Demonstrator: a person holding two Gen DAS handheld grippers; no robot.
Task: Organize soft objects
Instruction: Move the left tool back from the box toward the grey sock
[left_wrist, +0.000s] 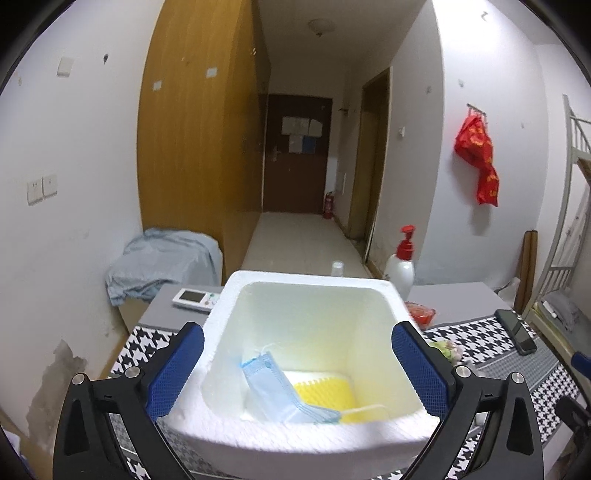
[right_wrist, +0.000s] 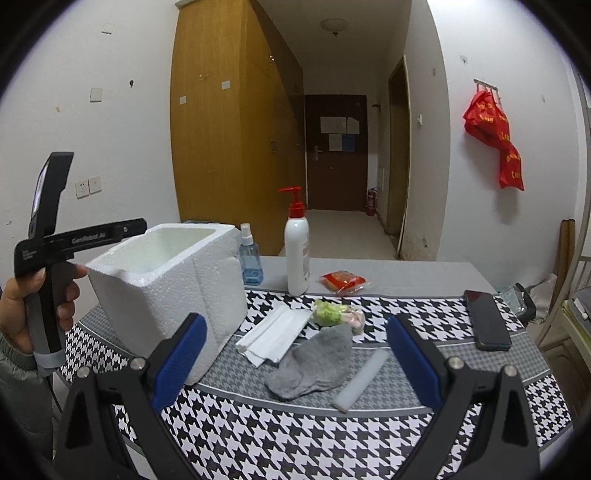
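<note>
A white foam box (left_wrist: 221, 306) stands on the table; it also shows in the right wrist view (right_wrist: 192, 280). Inside lie a blue face mask (left_wrist: 273, 387) and a yellow sponge (left_wrist: 328, 395). My left gripper (left_wrist: 295, 354) is open and empty, its fingers either side of the box from above. My right gripper (right_wrist: 295, 347) is open and empty, above a grey sock (right_wrist: 314, 362). Near the sock lie a white foam stick (right_wrist: 364, 380), white folded sheets (right_wrist: 273, 332) and a green and pink soft bundle (right_wrist: 334, 314).
A houndstooth cloth (right_wrist: 295, 424) covers the table. At the back stand a white pump bottle (right_wrist: 297, 251), a blue spray bottle (right_wrist: 250, 258) and a red packet (right_wrist: 343, 281). A black phone (right_wrist: 487, 319) lies at the right. A remote (left_wrist: 195, 298) lies behind the box.
</note>
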